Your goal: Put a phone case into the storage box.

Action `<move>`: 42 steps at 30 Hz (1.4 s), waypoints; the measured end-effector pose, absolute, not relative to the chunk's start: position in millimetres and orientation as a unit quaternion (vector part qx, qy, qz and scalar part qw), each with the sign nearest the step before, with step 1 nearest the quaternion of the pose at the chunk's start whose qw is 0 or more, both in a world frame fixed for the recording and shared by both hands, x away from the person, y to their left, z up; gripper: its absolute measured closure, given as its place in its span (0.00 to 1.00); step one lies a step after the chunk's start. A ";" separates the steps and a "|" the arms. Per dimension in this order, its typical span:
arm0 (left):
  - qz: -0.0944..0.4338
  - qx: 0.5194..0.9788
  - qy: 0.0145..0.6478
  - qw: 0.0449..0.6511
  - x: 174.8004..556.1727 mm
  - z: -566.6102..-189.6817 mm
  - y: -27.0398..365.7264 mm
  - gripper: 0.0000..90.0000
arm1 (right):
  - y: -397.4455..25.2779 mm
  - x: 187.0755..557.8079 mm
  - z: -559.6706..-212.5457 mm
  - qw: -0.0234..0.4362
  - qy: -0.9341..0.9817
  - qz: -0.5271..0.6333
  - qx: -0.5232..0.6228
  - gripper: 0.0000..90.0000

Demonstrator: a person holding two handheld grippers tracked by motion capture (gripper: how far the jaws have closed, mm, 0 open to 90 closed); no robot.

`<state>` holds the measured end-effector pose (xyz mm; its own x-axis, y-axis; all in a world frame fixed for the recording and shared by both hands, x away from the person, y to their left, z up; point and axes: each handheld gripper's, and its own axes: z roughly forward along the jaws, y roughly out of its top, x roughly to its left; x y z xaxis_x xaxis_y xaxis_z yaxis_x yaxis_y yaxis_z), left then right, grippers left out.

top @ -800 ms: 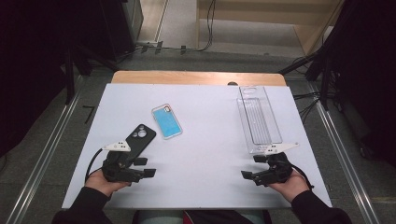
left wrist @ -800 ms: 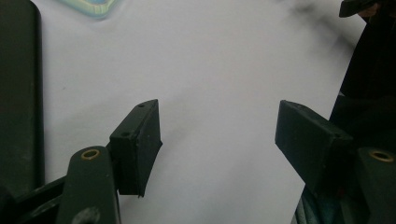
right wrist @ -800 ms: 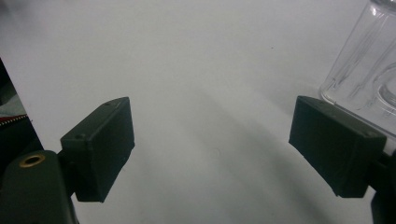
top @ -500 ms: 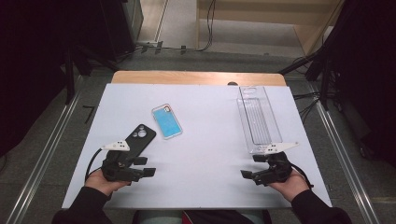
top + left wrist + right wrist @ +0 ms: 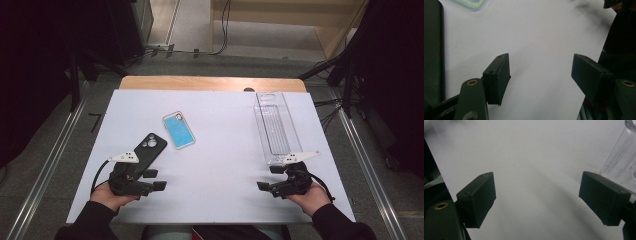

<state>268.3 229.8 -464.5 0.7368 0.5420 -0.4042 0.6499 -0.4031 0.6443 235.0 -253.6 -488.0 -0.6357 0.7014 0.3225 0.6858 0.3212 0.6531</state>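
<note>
With both jaws spread wide over bare white table (image 5: pixel 225 165), the left gripper (image 5: pixel 152 180) should reach for the black camera-lensed phone case (image 5: pixel 146 150) just beside it, near left, while the right gripper (image 5: pixel 267 186) waits near the clear plastic tray (image 5: pixel 275 127).

Black phone (image 5: pixel 432 50) cropped; blue phone (image 5: pixel 470 3) cropped.

Bright evenly lit tabletop, dark surroundings, soft shadows, blurred close-ups
</note>
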 end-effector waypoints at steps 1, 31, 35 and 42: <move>-0.065 0.835 0.357 0.414 268.3 -464.5 229.8 0.35 | -253.6 234.8 -487.8 0.009 0.812 0.398 0.427 0.14; -0.067 0.836 0.354 0.414 268.1 -464.3 230.0 0.35 | -254.7 234.7 -487.7 0.018 0.807 0.407 0.428 0.14; -0.068 0.835 0.354 0.415 268.2 -464.3 230.2 0.35 | -254.3 234.7 -487.1 0.017 0.807 0.408 0.427 0.14; -0.071 0.833 0.359 0.414 268.6 -463.6 230.5 0.35 | -252.3 235.6 -483.8 0.016 0.811 0.406 0.421 0.14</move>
